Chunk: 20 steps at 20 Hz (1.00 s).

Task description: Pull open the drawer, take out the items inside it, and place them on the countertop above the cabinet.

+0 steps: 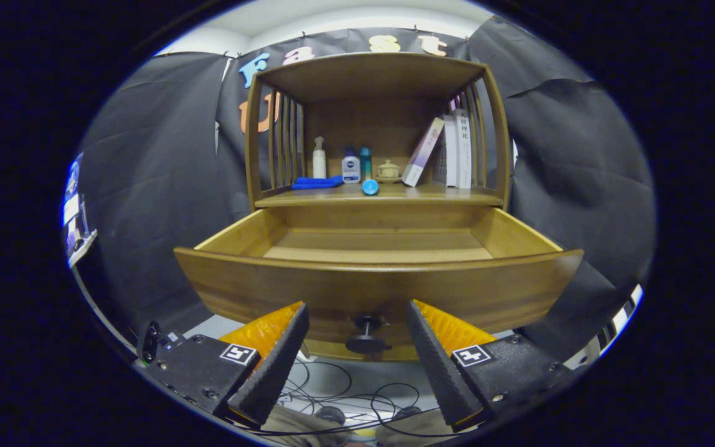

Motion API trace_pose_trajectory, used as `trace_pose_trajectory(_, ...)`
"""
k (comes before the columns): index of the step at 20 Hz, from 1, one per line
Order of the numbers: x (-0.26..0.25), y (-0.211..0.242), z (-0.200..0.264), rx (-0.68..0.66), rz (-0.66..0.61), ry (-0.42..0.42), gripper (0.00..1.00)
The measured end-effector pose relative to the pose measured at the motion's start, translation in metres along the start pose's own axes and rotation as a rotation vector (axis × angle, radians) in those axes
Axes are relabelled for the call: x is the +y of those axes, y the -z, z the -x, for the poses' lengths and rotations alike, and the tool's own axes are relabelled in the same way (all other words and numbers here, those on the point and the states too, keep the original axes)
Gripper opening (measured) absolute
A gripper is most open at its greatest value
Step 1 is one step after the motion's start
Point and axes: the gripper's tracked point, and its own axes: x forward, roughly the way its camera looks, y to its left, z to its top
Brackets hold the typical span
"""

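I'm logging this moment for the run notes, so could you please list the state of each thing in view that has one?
drawer: pulled open, visible part of its floor bare
knob: free, between the fingers, not gripped
gripper: open, fingers apart either side of the knob
blue cloth: folded, lying flat on the countertop
teal cylinder: lying at the countertop's front edge
books: upright, one leaning against them

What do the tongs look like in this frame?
The tongs have two wedge-shaped fingers with ribbed inner faces, tapering toward the tips. Each sits on a black block fixed with screws and carrying a square black-and-white marker. A small connector sits on the left block's outer edge.
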Motion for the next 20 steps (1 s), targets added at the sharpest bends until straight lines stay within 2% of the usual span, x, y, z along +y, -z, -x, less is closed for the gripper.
trace_pose_trajectory(4,-0.008,0.012,-0.020,-0.031,-0.017,0.062,1.00)
trace_pose_trajectory(6,-0.004,0.013,-0.029,-0.041,-0.024,0.064,1.00)
trace_pose_trajectory(10,-0.004,0.014,-0.033,-0.069,-0.004,0.118,0.99)
trace_pose_trajectory(20,0.000,-0.002,-0.064,-0.107,0.026,0.110,0.98)
